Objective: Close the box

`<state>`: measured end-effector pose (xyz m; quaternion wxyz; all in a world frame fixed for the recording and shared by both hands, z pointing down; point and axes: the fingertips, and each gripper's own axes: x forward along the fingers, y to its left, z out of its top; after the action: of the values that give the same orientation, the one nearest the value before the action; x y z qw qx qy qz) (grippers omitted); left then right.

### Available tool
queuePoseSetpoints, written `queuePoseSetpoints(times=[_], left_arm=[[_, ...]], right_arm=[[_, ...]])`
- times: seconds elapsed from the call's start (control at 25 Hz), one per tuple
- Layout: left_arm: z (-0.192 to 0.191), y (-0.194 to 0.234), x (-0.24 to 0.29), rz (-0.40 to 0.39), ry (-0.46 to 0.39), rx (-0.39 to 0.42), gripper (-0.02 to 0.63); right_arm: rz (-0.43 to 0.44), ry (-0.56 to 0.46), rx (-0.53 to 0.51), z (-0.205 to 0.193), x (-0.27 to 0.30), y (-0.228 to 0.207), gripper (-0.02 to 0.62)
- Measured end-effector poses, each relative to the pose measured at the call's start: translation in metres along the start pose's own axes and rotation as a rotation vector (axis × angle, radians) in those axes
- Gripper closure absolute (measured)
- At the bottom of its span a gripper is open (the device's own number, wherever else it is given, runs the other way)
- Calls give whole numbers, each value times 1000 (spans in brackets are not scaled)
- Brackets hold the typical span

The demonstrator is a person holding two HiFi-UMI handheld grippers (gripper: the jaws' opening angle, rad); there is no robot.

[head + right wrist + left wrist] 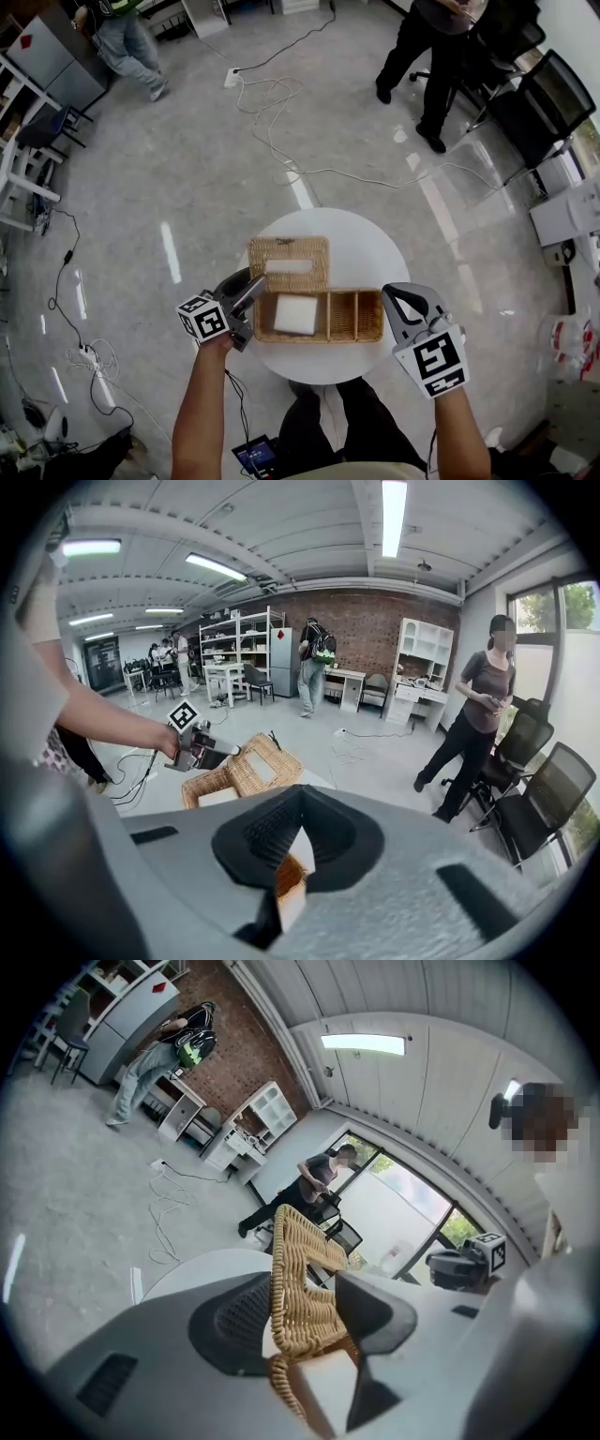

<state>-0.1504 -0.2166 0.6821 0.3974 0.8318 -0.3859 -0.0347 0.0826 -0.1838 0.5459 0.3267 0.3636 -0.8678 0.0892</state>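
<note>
Wicker like this looks light and fairly stiff, though rough and a bit springy, so I'd guess the lid will swing over easily if held by its edge, not by its slotted middle. The box sits on the round white bench, its lid tipped open behind it and a white block in its left compartment. At the lid's corner, by the box's left end, the left gripper is clamped on the weave. The right gripper sits at the box's right end, tips drawn together.

From above the lid looks nearly flat. The left gripper view shows it rising between the pads, which the head view misses. The right gripper view shows wicker just under its closed tips, not caught between them.
</note>
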Motion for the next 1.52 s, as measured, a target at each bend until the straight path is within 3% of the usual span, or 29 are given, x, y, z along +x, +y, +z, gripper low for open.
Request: queuePoseSetpoints(times=[0.4,0.92,1.28,1.52], left_arm=[[3,-18,-5,-19,-4,101,402],[-9,-26,-25,37,52,347,408],[-17,-34,-35,64,65,382,407],[-19,-40,-48,76,92,461,407]], right_arm=[[-16,7,0,-6,-10,-1,603],[-15,23,-3,-11,-14,3,603],[-13,19,-13,-11,-19,11,603],[-15,21,-16,-7,-22,17,603]])
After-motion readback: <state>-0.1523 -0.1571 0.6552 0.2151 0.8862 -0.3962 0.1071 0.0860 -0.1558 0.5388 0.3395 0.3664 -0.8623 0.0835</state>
